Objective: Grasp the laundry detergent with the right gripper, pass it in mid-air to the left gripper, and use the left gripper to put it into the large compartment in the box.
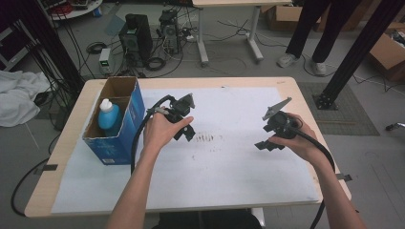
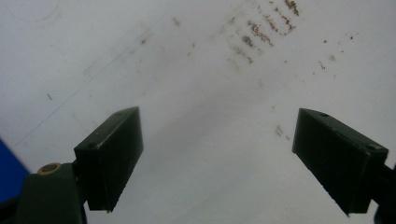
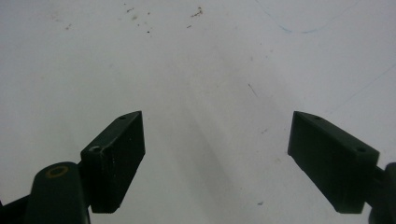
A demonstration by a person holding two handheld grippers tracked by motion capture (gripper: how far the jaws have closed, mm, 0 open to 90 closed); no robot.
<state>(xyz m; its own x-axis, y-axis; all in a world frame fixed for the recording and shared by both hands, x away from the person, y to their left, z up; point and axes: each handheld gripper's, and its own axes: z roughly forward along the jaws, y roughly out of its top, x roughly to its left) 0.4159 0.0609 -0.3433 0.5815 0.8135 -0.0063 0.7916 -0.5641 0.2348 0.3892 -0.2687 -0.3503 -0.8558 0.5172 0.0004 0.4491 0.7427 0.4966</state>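
Forearms came in from the bottom edge, one gripper per hand, both hovering over the white sheet [image 1: 229, 167] on the table.

L to R: blue cardboard box [image 1: 122, 131] stood at the table's left side, open-topped, w/ a blue bottle [image 1: 109, 116] w/ white cap upright inside, toward the box's near end. Just beside the box's right wall was the left gripper [image 1: 187, 133], jaws wide apart w/ nothing between them; its own view looked down on bare sheet and some brown smudges [image 2: 261, 32]. Well apart, at the sheet's right, the right gripper [image 1: 268, 143] was likewise spread wide and empty.

Nearest thing to either claw was the box w/ bottle, so probably that's the work. Bottle looked like plastic: prob light unless full, stiff enough, smooth and a bit slippery, not fragile. Best hold likely the neck below the cap, or across the body from above, since box walls block a side approach. Box itself: thin card, would flex; pinch a wall near a corner.
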